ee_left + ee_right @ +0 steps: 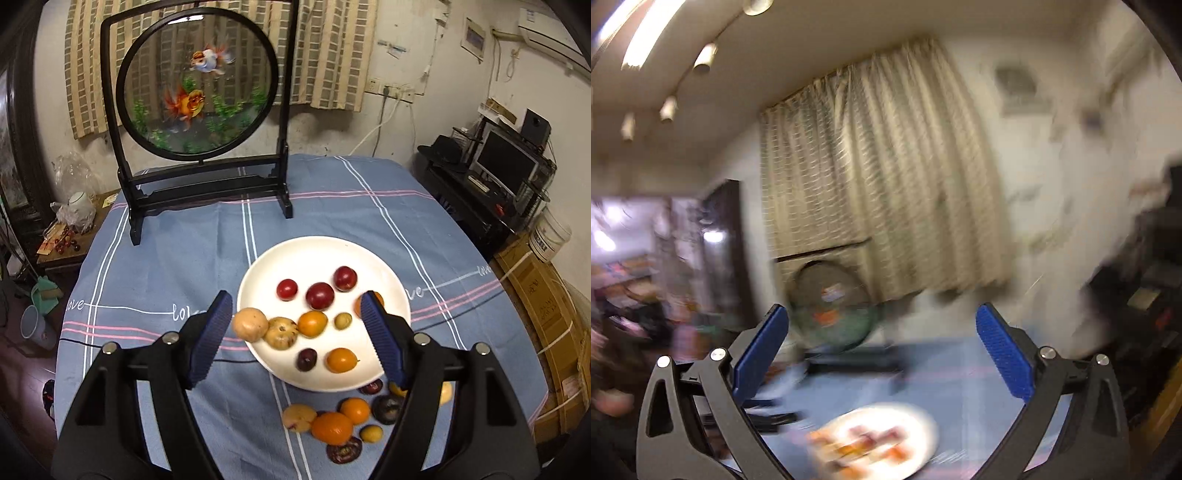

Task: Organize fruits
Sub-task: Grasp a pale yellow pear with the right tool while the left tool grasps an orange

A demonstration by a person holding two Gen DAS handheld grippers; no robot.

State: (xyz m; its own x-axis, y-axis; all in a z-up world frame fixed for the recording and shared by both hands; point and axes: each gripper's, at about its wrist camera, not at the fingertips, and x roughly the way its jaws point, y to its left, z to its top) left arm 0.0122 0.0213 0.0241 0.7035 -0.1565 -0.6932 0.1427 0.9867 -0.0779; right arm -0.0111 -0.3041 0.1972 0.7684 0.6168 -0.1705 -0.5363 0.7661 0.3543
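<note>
One white plate sitting on the bench, three red plums lying on it, three orange fruits, one dark plum, one small green fruit, two tan fruits at its rim, roughly nine more fruits lying on the cloth.

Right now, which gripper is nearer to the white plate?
Left. The left gripper hovers just over the white plate, jaws open. The right gripper is raised away, pointing toward the curtain.
</note>
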